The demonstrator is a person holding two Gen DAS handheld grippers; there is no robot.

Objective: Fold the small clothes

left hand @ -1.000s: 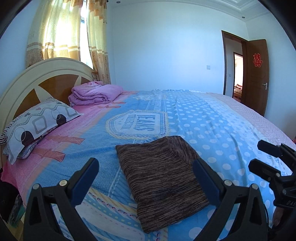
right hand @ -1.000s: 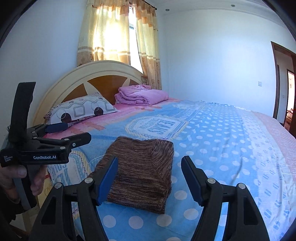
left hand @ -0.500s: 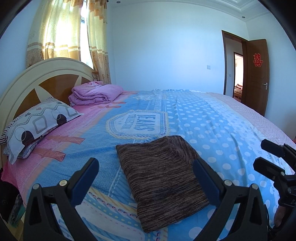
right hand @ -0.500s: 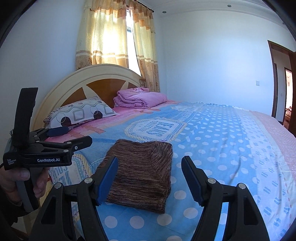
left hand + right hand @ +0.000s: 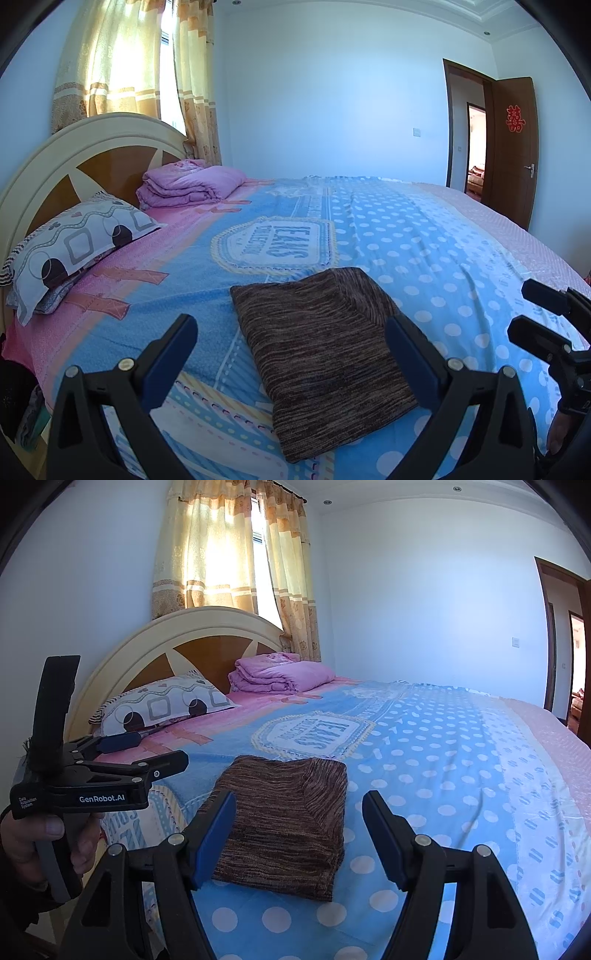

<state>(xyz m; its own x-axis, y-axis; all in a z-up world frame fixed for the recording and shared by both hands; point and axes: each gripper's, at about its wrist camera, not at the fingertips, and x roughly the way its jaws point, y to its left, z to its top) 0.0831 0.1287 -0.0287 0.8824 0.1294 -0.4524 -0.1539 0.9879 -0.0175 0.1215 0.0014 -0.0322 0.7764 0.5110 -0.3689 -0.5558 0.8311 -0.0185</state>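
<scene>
The folded garment [image 5: 325,354] lies on the bed [image 5: 424,258] just ahead of the left tool [image 5: 291,345], and ahead of the right tool [image 5: 299,819] too. The right tool sits to the right of the left tool. Beyond the garment, left, a pillow [image 5: 74,247] rests against the headboard [image 5: 92,147]; a folded blanket [image 5: 188,182] lies farther along. A door [image 5: 513,147] stands far right.

Brown-streaked folded garment [image 5: 325,354] on a blue, white-dotted sheet [image 5: 424,251]; pink quilt [image 5: 188,184].
</scene>
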